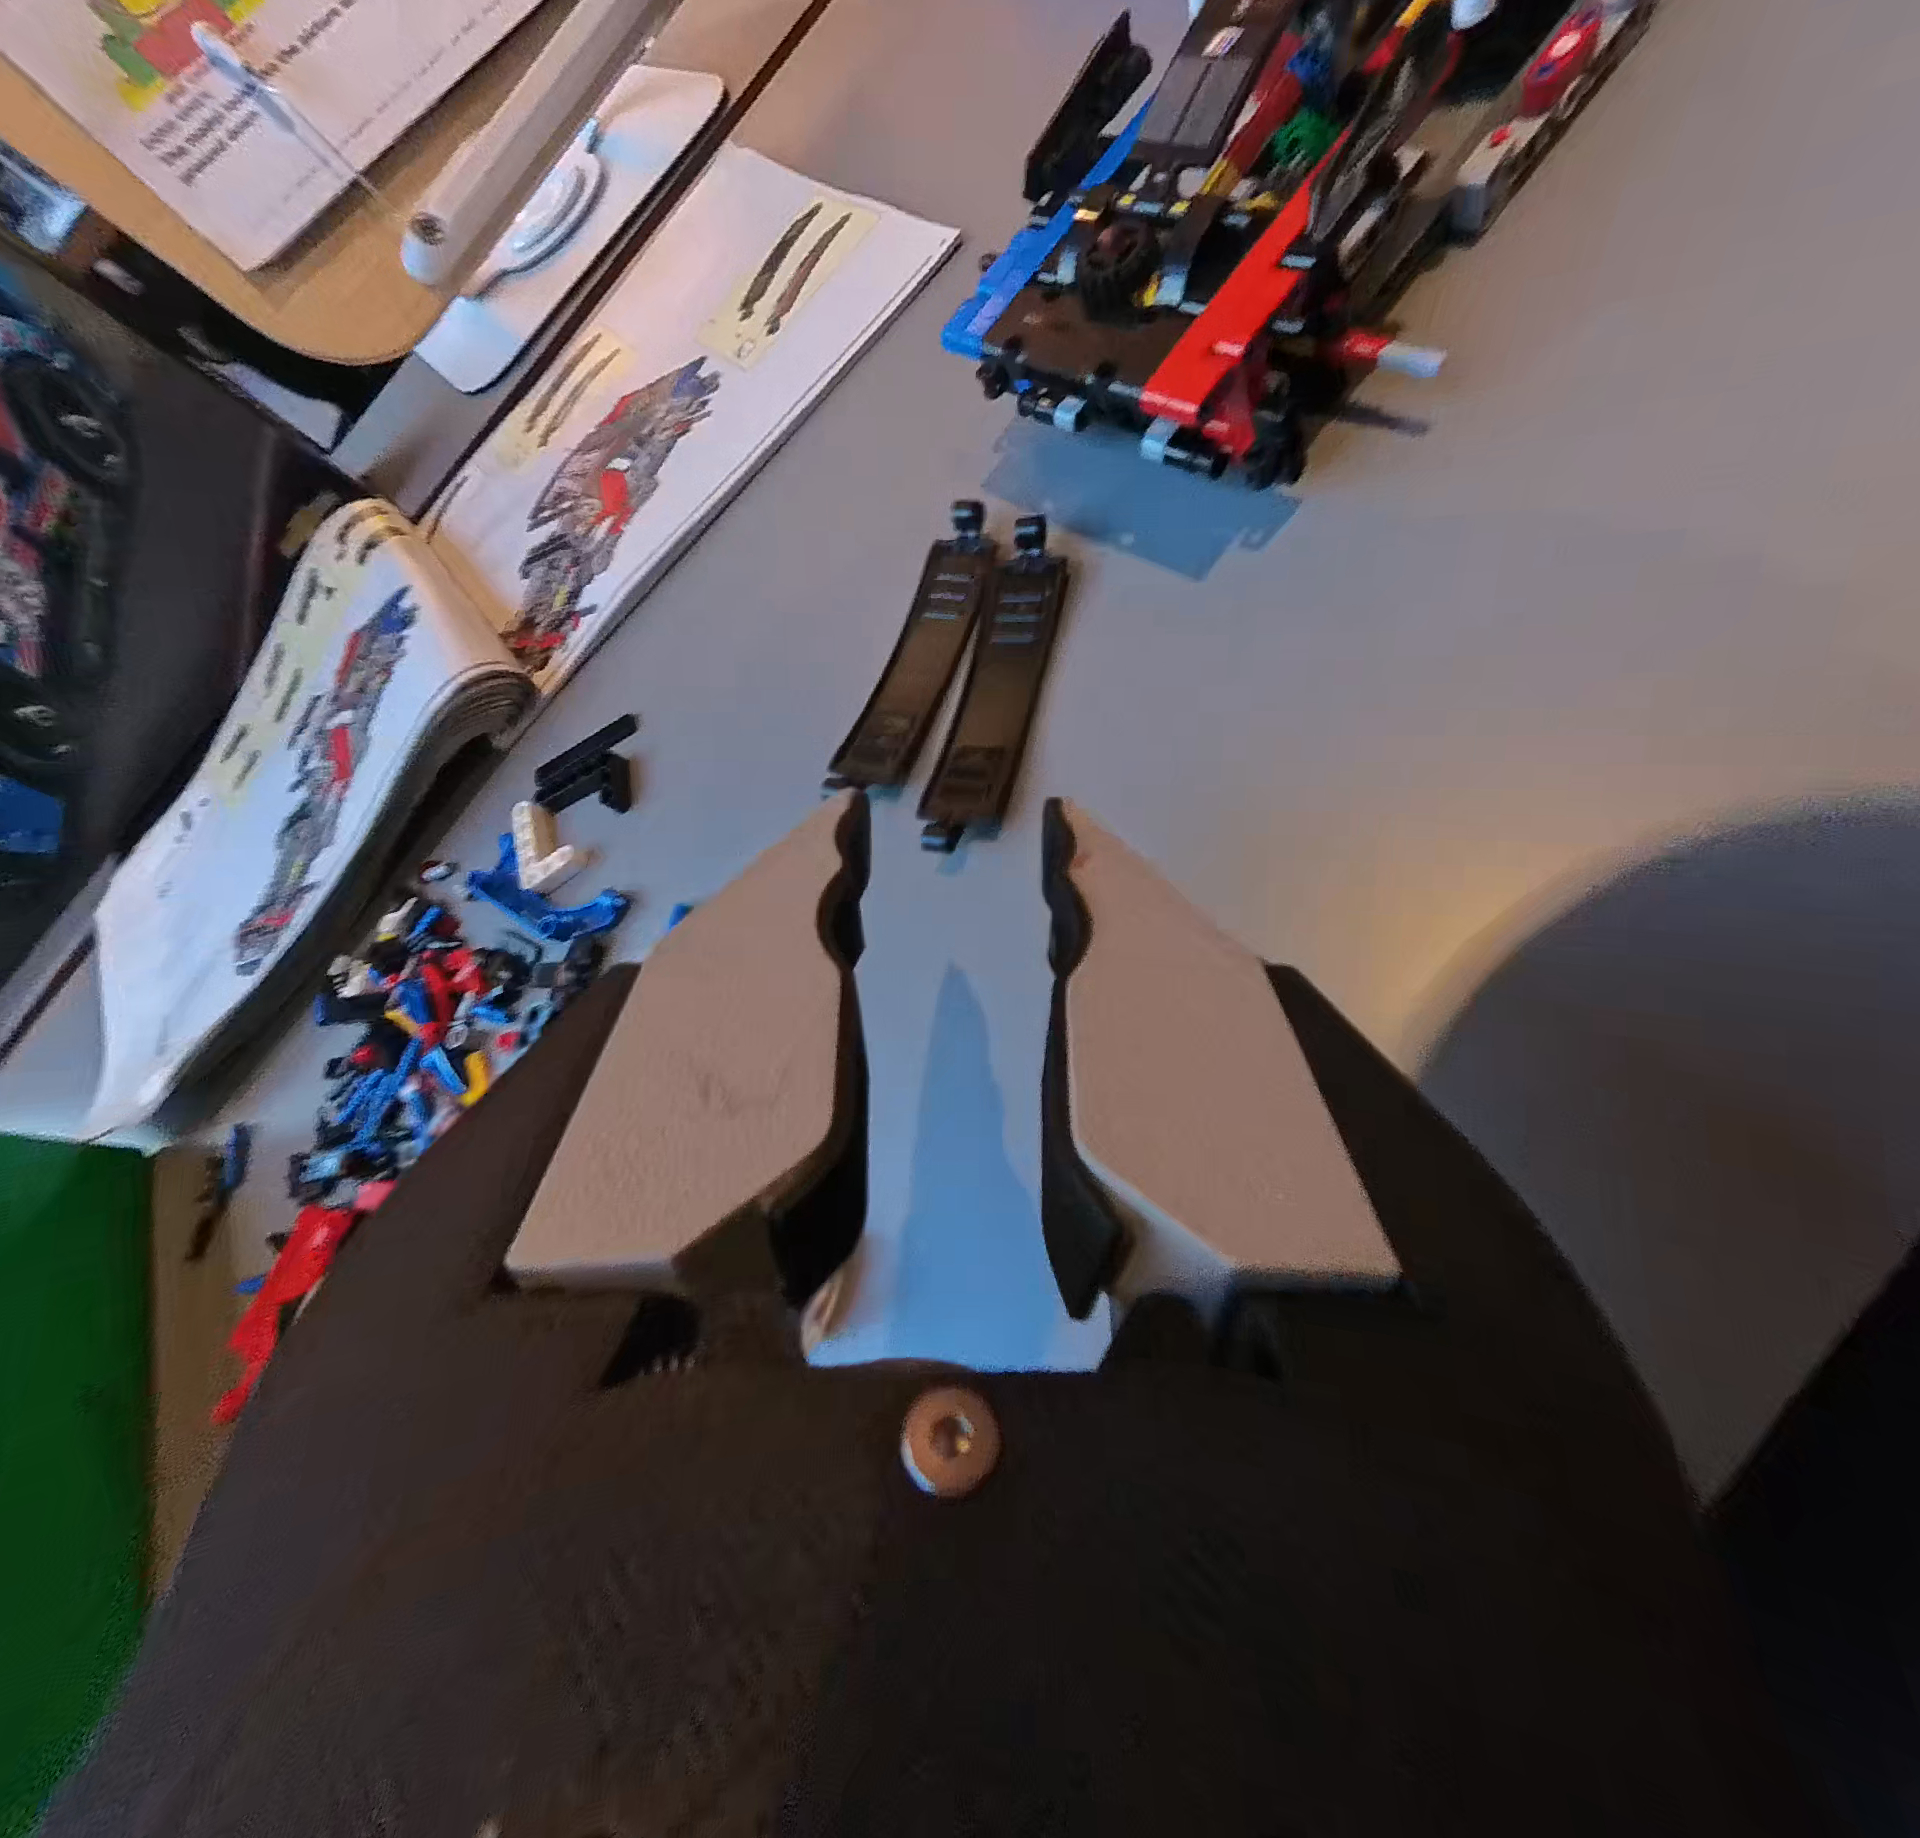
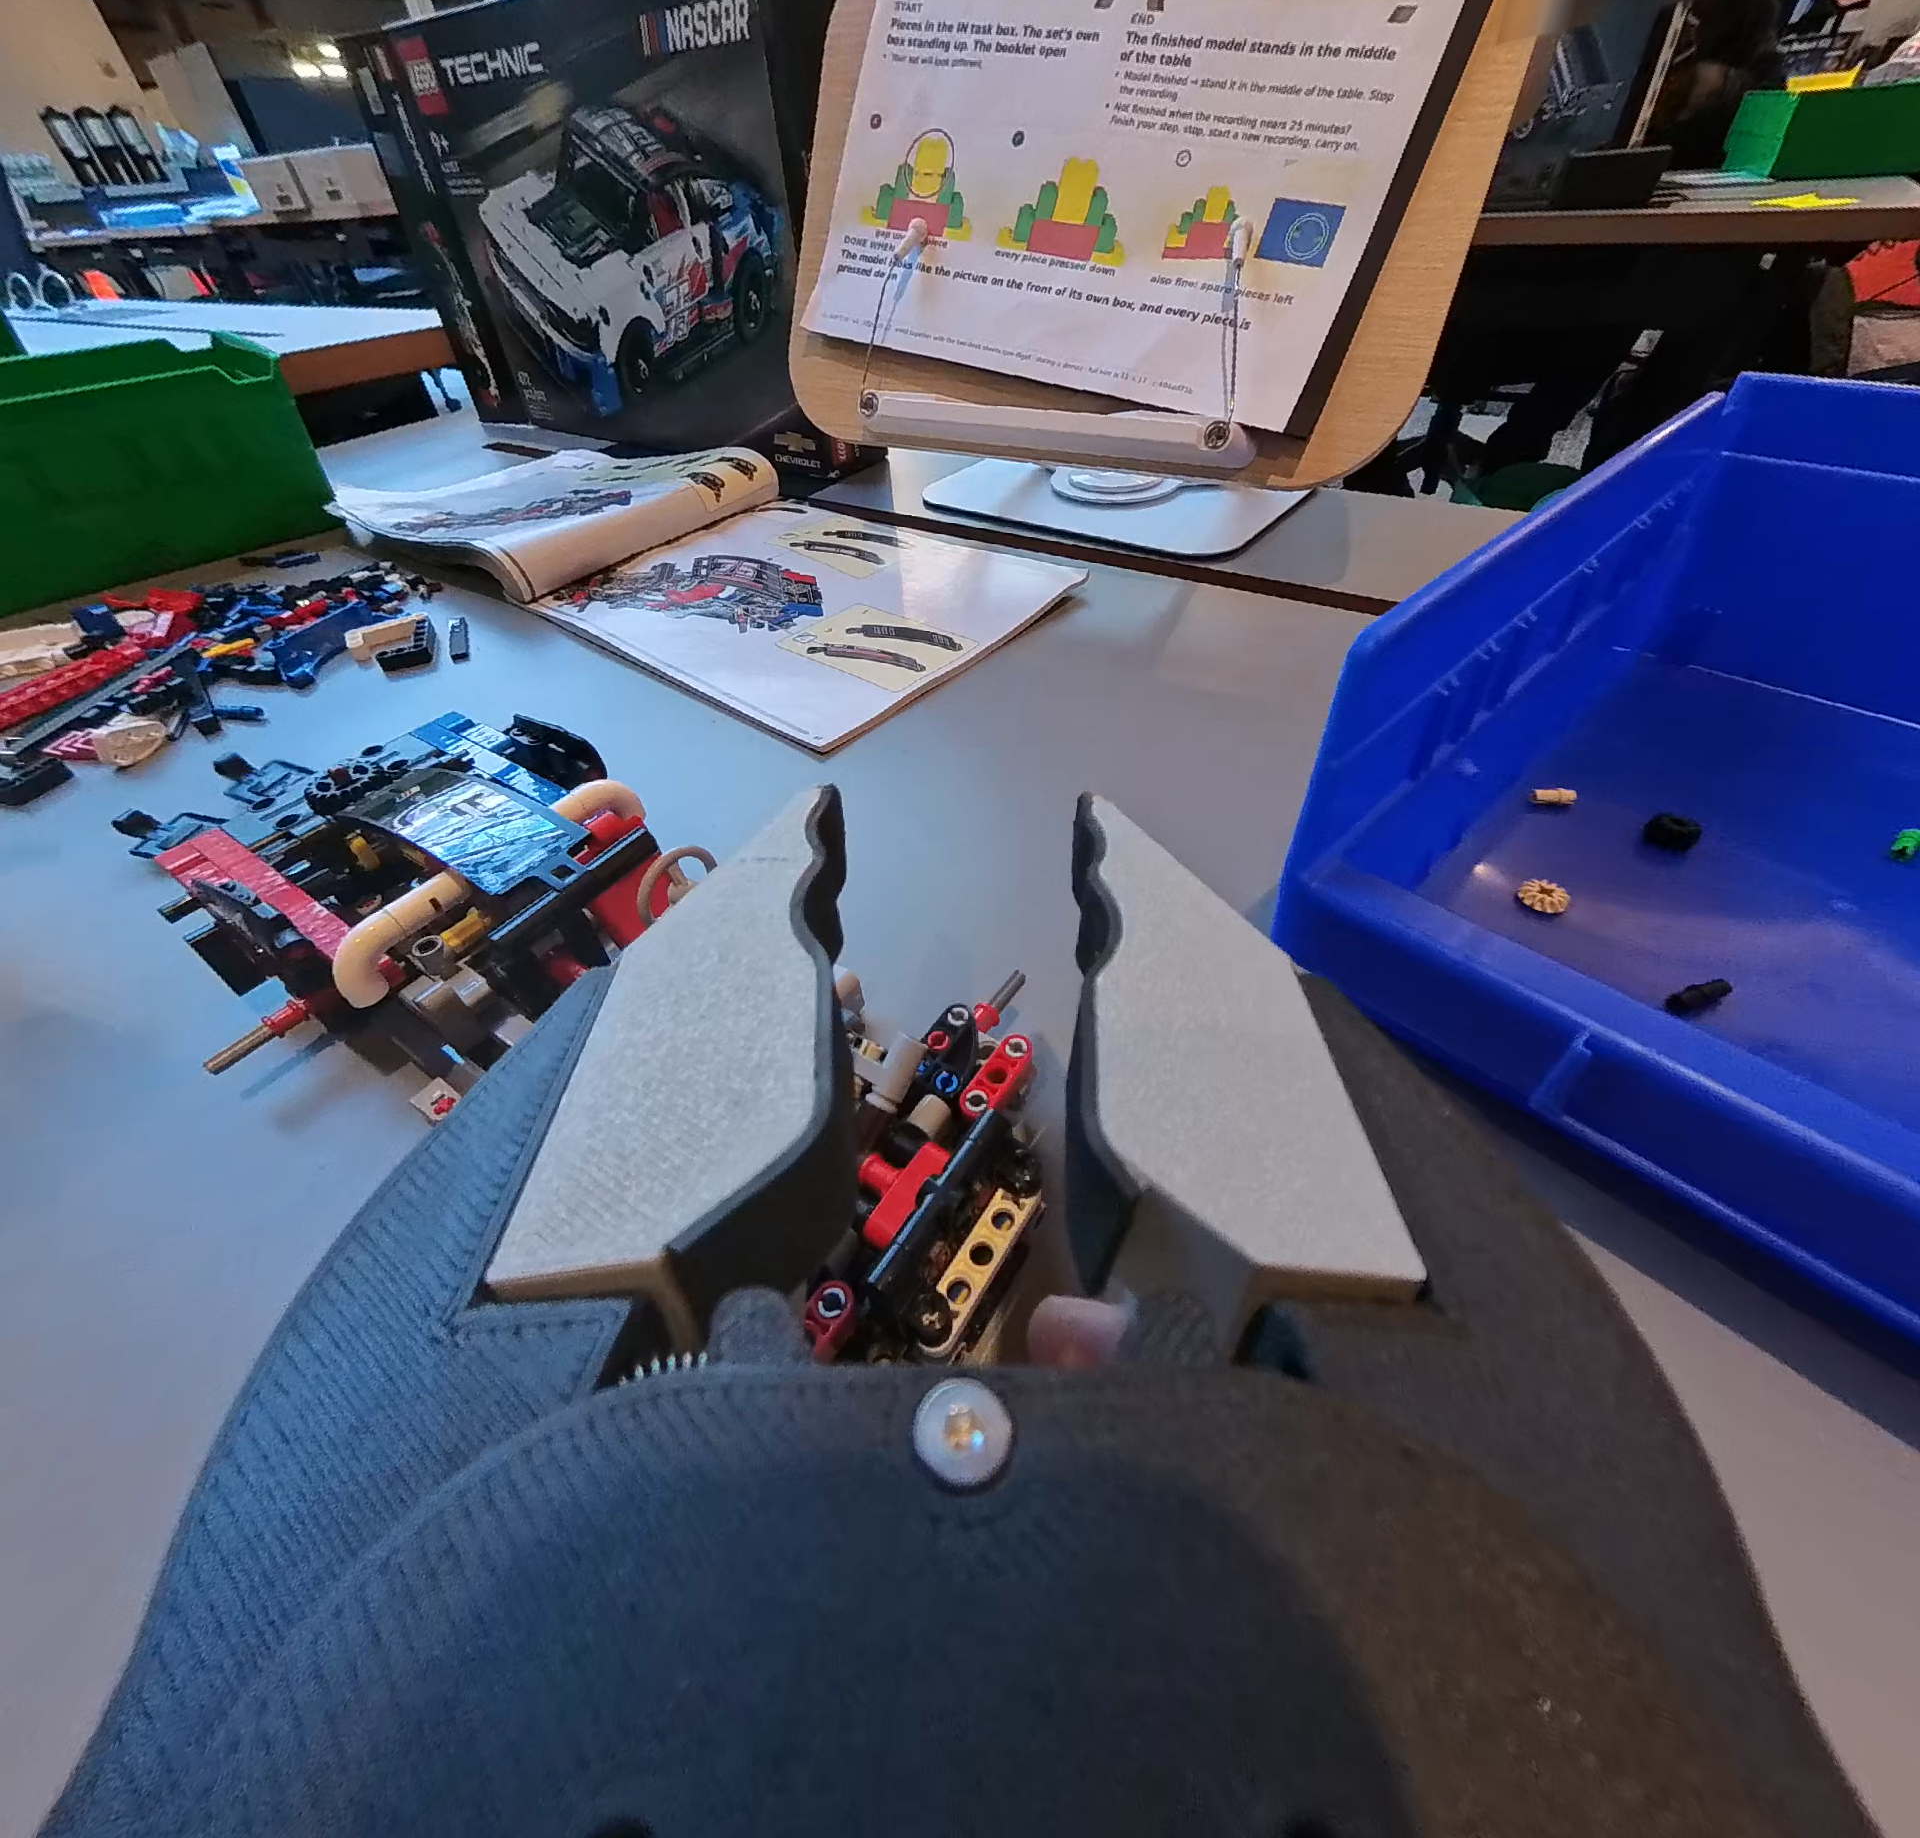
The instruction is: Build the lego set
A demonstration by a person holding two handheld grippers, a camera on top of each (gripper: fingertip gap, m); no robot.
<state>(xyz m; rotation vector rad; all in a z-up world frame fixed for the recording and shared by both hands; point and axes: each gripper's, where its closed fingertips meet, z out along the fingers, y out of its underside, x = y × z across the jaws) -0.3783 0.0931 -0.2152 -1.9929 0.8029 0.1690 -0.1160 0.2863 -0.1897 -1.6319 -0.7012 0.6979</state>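
The part-built lego car [image 1: 1195, 261] is black with red and blue side strips and stands on the grey table. In the right wrist view [image 2: 416, 895] it shows white curved tubes. Two long black curved panels [image 1: 951, 666] lie side by side in front of it. My left gripper [image 1: 954, 832] is open and empty, and its tips flank the panels' near ends. My right gripper [image 2: 956, 832] is open and hangs over one end of the car [image 2: 935, 1165], which shows in the gap between its fingers. I cannot tell if the fingers touch it.
A pile of loose pieces [image 1: 416, 1019] [image 2: 156, 656] lies to the left. The open booklet [image 1: 623, 500] [image 2: 748, 604], the set's box [image 2: 613, 209] and a sheet on a stand [image 2: 1122, 178] are behind. A blue bin [image 2: 1621, 853] with several small parts is on the right, a green bin [image 2: 145, 458] on the left.
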